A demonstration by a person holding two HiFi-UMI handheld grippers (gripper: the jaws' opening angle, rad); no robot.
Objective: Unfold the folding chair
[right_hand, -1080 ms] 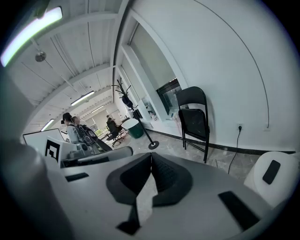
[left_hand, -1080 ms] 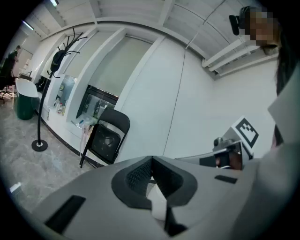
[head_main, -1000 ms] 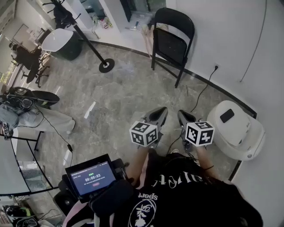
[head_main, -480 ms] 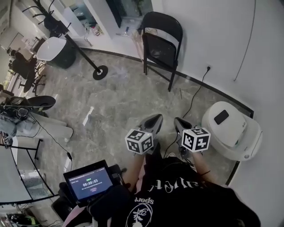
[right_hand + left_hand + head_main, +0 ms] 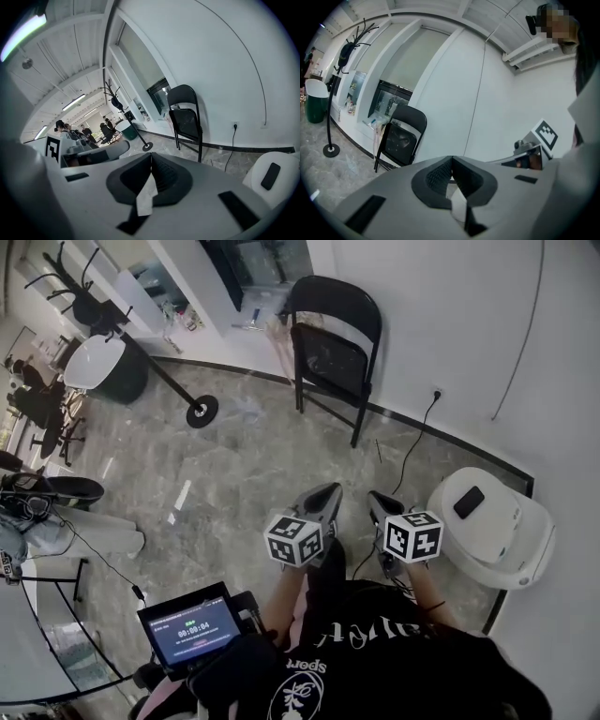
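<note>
A black folding chair (image 5: 330,348) stands folded flat against the white wall at the far side of the floor, its seat up against the backrest. It also shows in the left gripper view (image 5: 400,137) and the right gripper view (image 5: 188,121). My left gripper (image 5: 327,496) and right gripper (image 5: 379,502) hang side by side in front of my body, well short of the chair and pointing toward it. Both are shut with nothing between the jaws, as each gripper's own view shows for the left gripper (image 5: 451,162) and the right gripper (image 5: 151,160).
A white rounded appliance (image 5: 497,531) with a dark phone-like object (image 5: 468,502) on top sits by the wall at my right. A black cable (image 5: 412,451) runs from a wall socket (image 5: 437,393) across the floor. A coat stand's base (image 5: 200,412) lies left of the chair. A small screen (image 5: 192,626) is at my lower left.
I have moved forward with both grippers; the chair now sits lower and nearer in the head view. Both grippers stay shut and side by side.
</note>
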